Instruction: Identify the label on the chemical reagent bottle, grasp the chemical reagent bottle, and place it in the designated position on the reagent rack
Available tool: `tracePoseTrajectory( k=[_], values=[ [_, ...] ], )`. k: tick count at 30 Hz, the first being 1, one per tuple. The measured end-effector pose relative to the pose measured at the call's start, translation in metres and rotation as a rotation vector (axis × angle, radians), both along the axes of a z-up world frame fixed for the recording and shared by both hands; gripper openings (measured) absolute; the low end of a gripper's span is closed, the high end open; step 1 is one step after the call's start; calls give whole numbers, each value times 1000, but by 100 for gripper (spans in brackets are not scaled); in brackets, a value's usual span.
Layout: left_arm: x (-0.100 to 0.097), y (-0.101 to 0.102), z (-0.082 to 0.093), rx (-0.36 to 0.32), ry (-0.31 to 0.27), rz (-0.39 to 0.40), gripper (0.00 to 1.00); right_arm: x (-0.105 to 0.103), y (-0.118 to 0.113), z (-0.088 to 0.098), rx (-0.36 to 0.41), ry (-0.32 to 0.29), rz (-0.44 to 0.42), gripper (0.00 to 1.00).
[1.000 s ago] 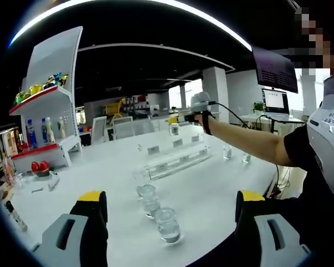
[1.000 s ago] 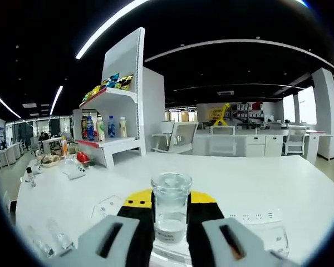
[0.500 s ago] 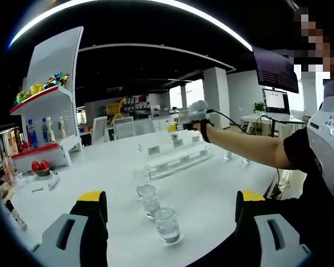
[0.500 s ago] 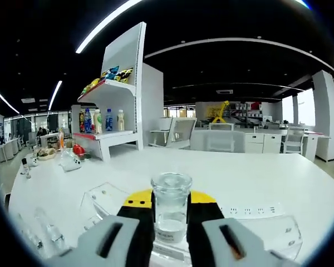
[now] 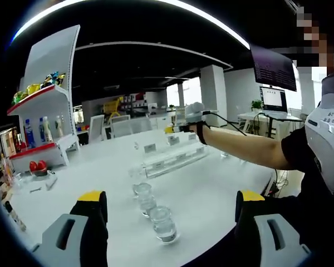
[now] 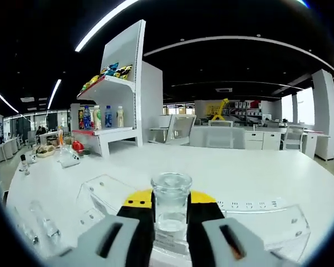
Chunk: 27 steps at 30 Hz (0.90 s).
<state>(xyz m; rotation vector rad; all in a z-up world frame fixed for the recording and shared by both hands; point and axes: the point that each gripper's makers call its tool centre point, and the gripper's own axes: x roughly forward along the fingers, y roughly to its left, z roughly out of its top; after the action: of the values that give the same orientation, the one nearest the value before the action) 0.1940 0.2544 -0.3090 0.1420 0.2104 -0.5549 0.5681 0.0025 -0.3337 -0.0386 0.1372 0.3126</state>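
- In the right gripper view, the right gripper (image 6: 171,222) has its fingers (image 6: 134,222) closed on a clear glass reagent bottle (image 6: 170,201), held upright between the yellow-tipped black pads; a little clear liquid sits low in it.
- The bottle is held just over the clear acrylic reagent rack (image 6: 278,218), whose stepped tiers spread to both sides below it on the white counter (image 6: 228,169).
- In the left gripper view, the left gripper (image 5: 171,214) has its fingers (image 5: 91,211) spread wide apart, gripping nothing, above the counter's near edge.
- Between them, two more clear bottles (image 5: 162,223) stand close together on the counter, one behind the other.
- Farther off in that view, the person's outstretched arm (image 5: 245,147) reaches to the rack with the right gripper at its end.
- A white shelf unit (image 6: 119,94) with drink bottles and snack packets stands at the counter's far side.
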Motion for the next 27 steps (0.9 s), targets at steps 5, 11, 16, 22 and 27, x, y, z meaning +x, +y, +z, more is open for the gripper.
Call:
tracePoseTrajectory(
  k=[5,11,16,22,27],
  values=[
    [0,0,-1,-7,8,5,95,2,-2,-6,6,17,-9,18],
    [0,0,0,-7,5,9,95,1,-2,-14,-17,27,-19,18],
    [-1,0,-2,1,11,5,95,0,-2,-14,-2,29,-20,19],
    [-2,-2,-1,-6,4,-4,95,-1,-4,-14,28,22,-41,19],
    [0,-2,-3,-5,12,-8,95,-2,-2,-14,-2,8,-39,20]
  ],
)
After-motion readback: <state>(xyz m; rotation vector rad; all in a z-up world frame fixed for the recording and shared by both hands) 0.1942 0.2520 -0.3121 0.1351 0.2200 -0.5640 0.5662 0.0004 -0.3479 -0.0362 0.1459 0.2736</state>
